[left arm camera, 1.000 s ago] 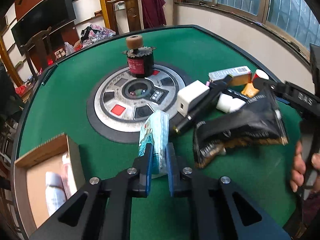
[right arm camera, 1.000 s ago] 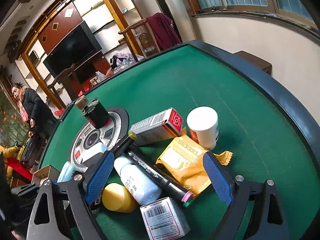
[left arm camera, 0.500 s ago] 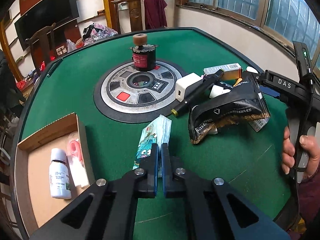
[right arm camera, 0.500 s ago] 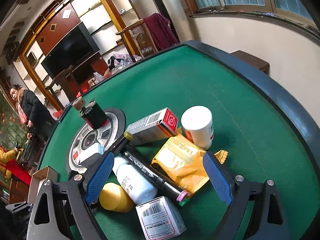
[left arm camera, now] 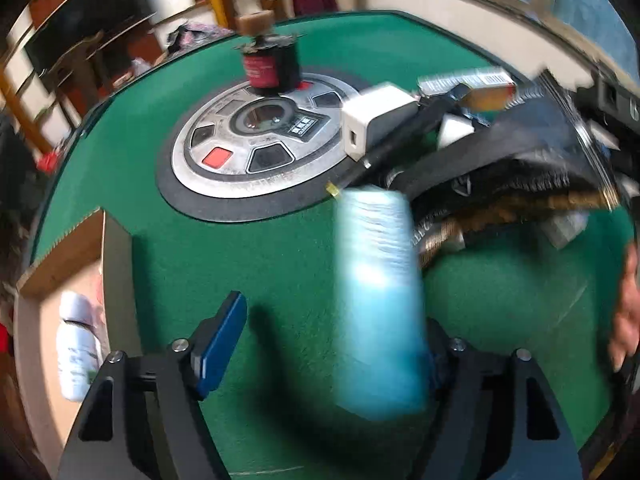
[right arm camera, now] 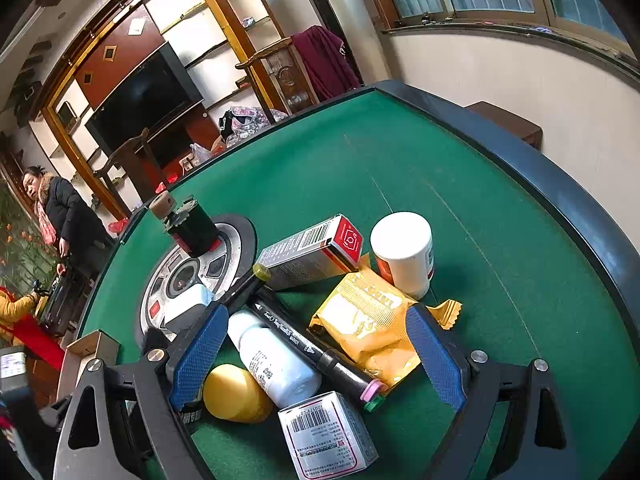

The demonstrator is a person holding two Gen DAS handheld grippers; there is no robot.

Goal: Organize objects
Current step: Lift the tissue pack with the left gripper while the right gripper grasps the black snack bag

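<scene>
Blue tissue pack [left arm camera: 378, 300] blurred between the spread fingers of the left gripper [left arm camera: 332, 332].
It lay against the right-hand finger, clear of the left one [left arm camera: 222, 338], above the green tabletop [left arm camera: 280, 264], with the cardboard box [left arm camera: 60, 280] off to the left. The right gripper [right arm camera: 316, 354] hung with fingers wide apart over a white bottle [right arm camera: 276, 360], black marker [right arm camera: 316, 344] and yellow packet [right arm camera: 368, 320], holding nothing.

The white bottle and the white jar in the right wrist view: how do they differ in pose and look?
The white bottle lies on its side between the right gripper's open fingers; the white jar stands upright beyond them. The bottle looks slimmer and all white; the jar is wider with a red label. Both are on the green table.
</scene>
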